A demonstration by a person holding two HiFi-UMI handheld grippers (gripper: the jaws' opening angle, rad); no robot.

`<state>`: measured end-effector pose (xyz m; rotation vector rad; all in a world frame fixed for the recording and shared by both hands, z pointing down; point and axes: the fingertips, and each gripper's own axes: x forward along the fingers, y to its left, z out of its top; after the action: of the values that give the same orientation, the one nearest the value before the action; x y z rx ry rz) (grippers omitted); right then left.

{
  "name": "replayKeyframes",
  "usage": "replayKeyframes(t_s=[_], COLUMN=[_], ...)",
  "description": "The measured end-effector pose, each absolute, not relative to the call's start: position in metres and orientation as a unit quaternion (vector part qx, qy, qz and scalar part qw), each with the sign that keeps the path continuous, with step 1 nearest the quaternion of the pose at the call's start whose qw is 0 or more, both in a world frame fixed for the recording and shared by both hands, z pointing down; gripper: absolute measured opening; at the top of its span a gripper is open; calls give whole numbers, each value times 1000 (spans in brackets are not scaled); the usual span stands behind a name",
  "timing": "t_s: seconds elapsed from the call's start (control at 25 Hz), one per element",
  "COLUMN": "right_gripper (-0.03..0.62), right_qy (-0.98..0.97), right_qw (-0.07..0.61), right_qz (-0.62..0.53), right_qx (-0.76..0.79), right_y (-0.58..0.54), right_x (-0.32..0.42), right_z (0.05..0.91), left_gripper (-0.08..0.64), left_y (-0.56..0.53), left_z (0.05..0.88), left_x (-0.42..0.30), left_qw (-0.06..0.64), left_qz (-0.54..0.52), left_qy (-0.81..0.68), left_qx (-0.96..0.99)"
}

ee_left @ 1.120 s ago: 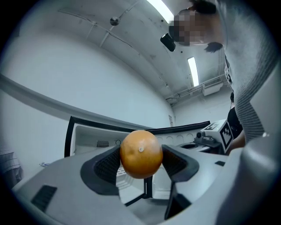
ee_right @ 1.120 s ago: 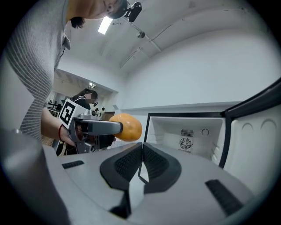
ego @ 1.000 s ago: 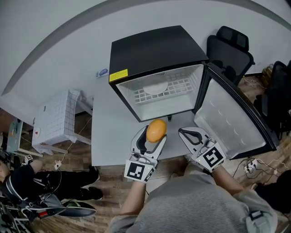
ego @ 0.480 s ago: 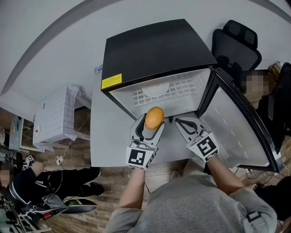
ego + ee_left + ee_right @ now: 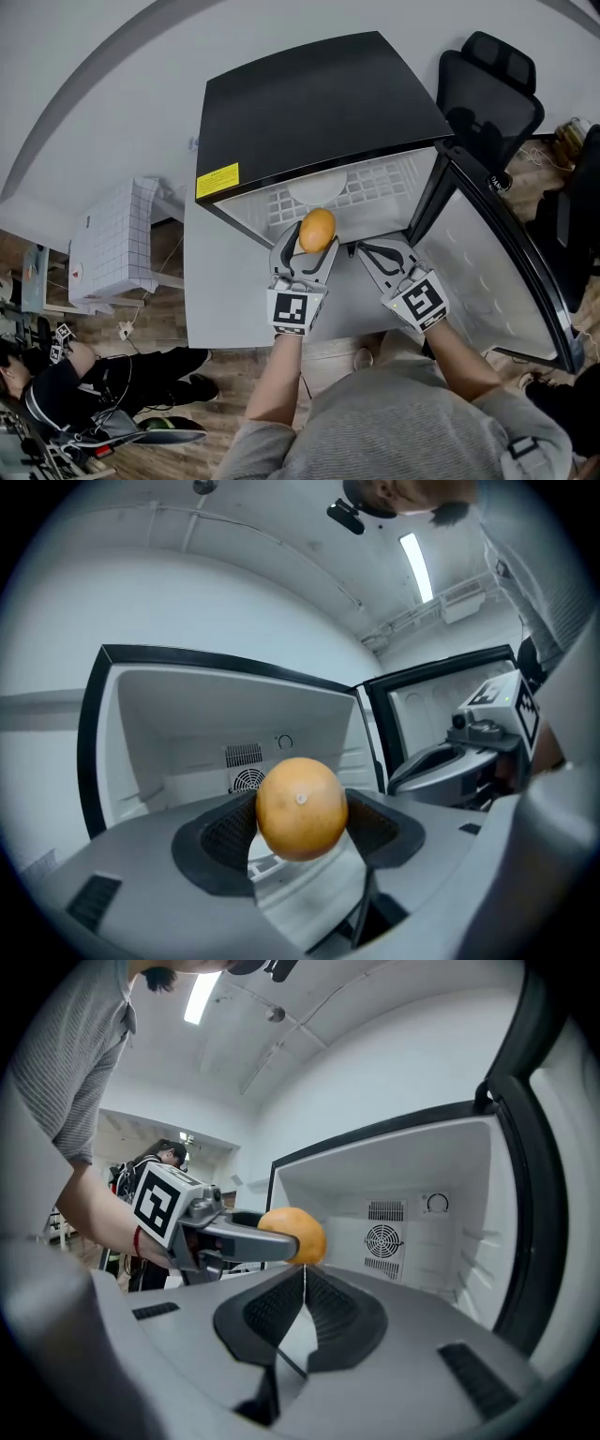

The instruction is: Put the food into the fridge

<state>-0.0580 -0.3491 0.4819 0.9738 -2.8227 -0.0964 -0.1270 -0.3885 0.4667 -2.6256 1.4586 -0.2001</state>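
I read my left gripper (image 5: pixel 302 832) clamped on an orange fruit (image 5: pixel 301 803), open fridge (image 5: pixel 159 728) dead ahead, fan grille (image 5: pixel 246 779) on its back wall, right gripper (image 5: pixel 427 769) alongside.

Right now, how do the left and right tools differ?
The grey left tool is shut on a round orange fruit; the grey right tool is shut with nothing between its jaws. The left tool points straight into the black fridge; the right tool angles in from the door side. Both sit at its open front.

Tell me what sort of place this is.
Probably an office or lab room: a black mini fridge on a plain white table, an office chair beside it, a ceiling strip light.
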Motion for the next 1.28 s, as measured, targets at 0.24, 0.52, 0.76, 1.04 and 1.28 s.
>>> replayKeyframes(t_s=[0.24, 0.52, 0.76, 1.04, 1.28], right_gripper=[13, 14, 14, 14, 14], right_qy=[-940, -939, -939, -941, -942], right_qw=[74, 80, 58, 60, 70], right_qz=[-19, -12, -4, -4, -9], right_qx=[334, 335, 338, 334, 328], right_y=[-359, -376, -382, -379, -375], right_x=[-53, -53, -54, -51, -52], right_z=[499, 509, 509, 510, 505], left_gripper=[295, 295, 295, 295, 295], left_y=[-423, -461, -500, -521, -533], left_z=[470, 480, 508, 526, 531], left_x=[-120, -122, -126, -122, -123], left_qw=[104, 197, 227, 243, 221], left_qz=[-109, -207, -296, -347, -345], left_qy=[486, 495, 489, 483, 492], left_qx=[-861, -820, -788, -766, -768])
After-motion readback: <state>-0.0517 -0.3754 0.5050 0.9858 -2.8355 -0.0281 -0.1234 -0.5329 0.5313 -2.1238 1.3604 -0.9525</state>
